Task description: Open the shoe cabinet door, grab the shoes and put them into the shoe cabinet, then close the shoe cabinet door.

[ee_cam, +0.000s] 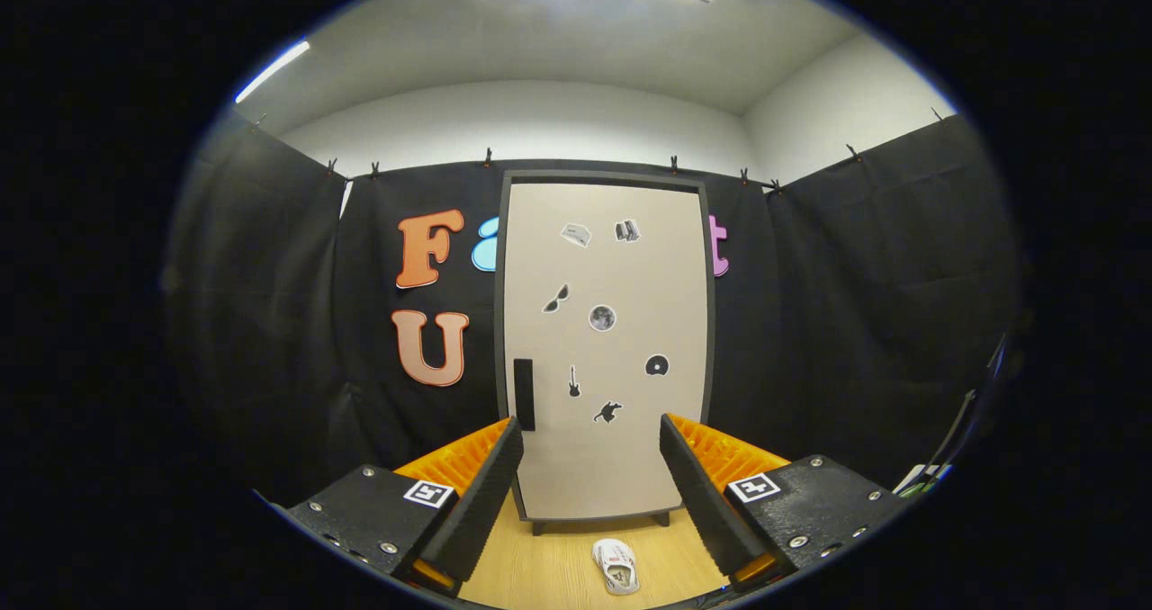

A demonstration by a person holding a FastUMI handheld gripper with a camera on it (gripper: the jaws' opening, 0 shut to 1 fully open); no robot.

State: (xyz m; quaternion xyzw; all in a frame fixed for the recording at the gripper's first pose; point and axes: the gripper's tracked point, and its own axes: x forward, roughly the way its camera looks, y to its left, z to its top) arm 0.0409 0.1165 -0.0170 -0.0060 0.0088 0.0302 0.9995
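Note:
A tall shoe cabinet (605, 340) stands against the booth's wall straight ahead, its pale door shut. The door carries small stickers and a dark vertical handle (524, 394) low on its left side. A white shoe (616, 565) lies on the wooden floor in front of the cabinet, toe pointing toward the door. My gripper (589, 470) is open, held well back from the cabinet with nothing between its fingers. The shoe lies low between the two fingers, nearer than the cabinet.
Black cloth walls close in the booth on the left, back and right. The light wooden floor (558, 574) runs from the fingers to the cabinet's short legs. Some thin rods and cables (954, 448) lean at the far right.

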